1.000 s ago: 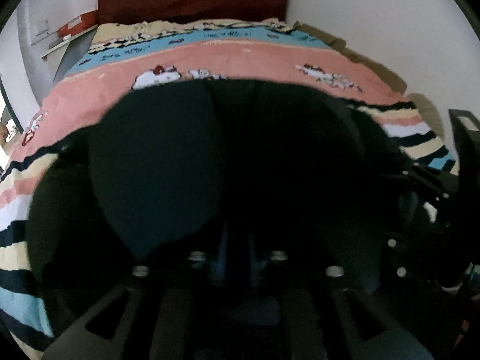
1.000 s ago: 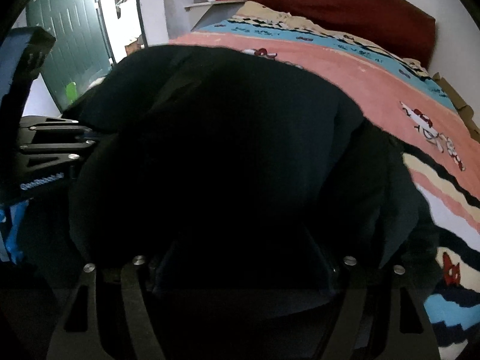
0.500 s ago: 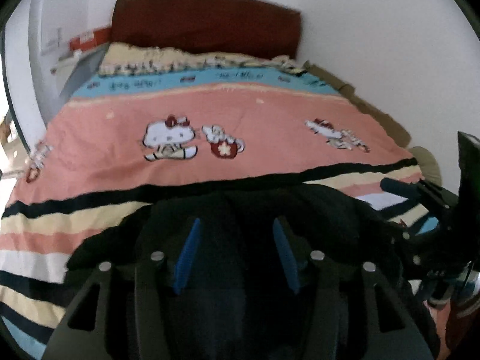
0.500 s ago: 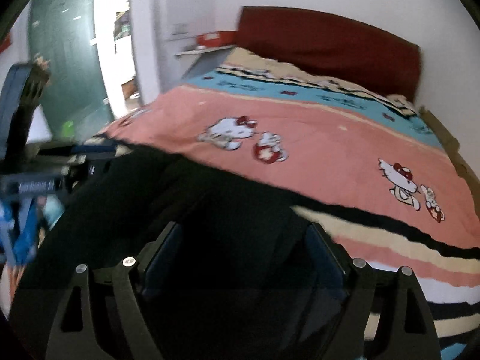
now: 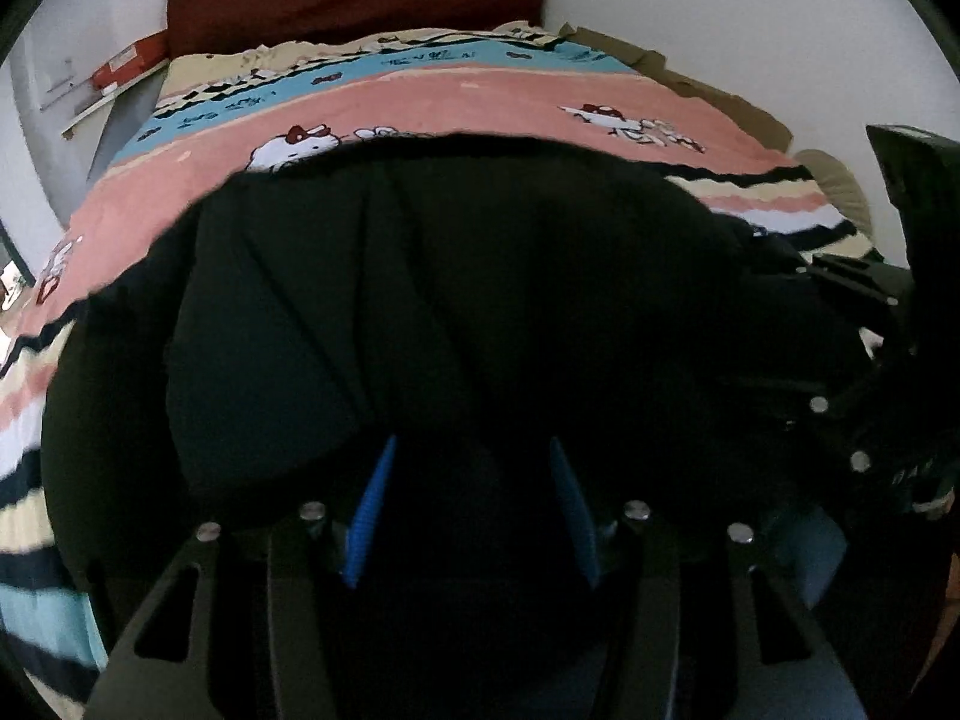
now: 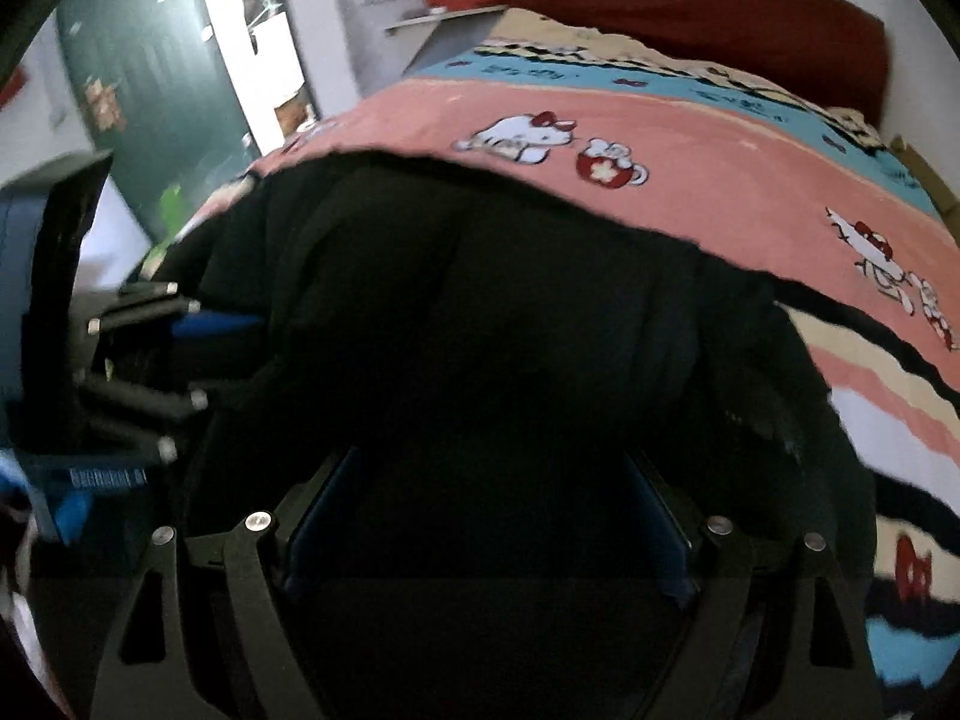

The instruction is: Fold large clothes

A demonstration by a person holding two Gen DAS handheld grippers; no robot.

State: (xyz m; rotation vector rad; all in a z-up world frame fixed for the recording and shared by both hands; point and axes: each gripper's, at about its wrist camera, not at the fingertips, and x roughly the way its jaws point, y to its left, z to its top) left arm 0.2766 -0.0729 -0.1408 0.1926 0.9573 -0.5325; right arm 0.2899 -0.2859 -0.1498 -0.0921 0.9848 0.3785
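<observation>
While both grippers' fingers gape (clamping nothing), the black garment lies ahead — between them.

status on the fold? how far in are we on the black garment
Early to mid, as far as the frames show. Done: the black garment lies bunched on the striped bedspread, with creases but no tidy folded shape. In hand: nothing clearly gripped; the left gripper and right gripper both have jaws apart, dark cloth filling the view between them. Left: regrasp, fold and flatten; the garment's full outline is too dark to judge.
</observation>
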